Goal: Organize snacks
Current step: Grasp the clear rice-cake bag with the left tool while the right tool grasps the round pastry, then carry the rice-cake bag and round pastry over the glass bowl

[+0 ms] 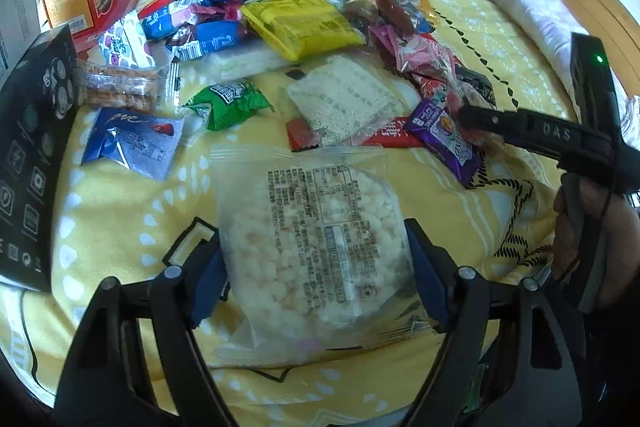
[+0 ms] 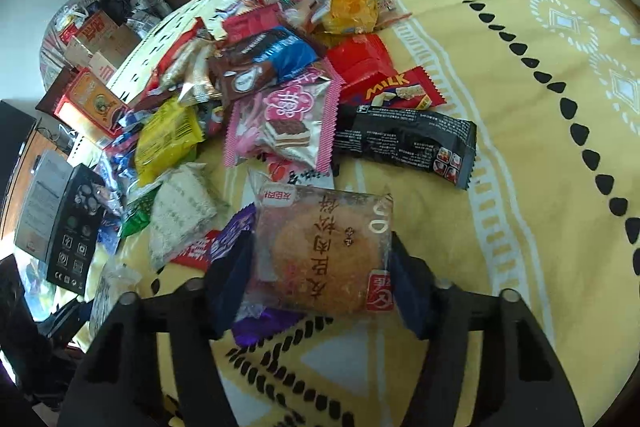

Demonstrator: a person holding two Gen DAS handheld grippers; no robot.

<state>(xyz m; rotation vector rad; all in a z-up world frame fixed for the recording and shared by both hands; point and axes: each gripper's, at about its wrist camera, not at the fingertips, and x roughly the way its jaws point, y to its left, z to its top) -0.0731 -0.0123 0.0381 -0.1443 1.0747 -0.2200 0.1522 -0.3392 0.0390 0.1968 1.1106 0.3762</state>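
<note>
Clear wrapper (image 1: 316,247) holding puffed-rice cake, clear packet (image 2: 324,251) holding round pastry

Glossy clear plastic wraps the rice cracker pack (image 1: 316,247); the yellow bedspread (image 1: 120,211) is matt cloth.

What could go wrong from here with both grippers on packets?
1. The left gripper pinches a thin clear rice cracker bag by its sides; it may buckle, slip, or crush.
2. The right gripper squeezes the pastry packet, lying on a purple wrapper that could drag along.
3. The grippers sit close; lifting together risks a bump.
</note>
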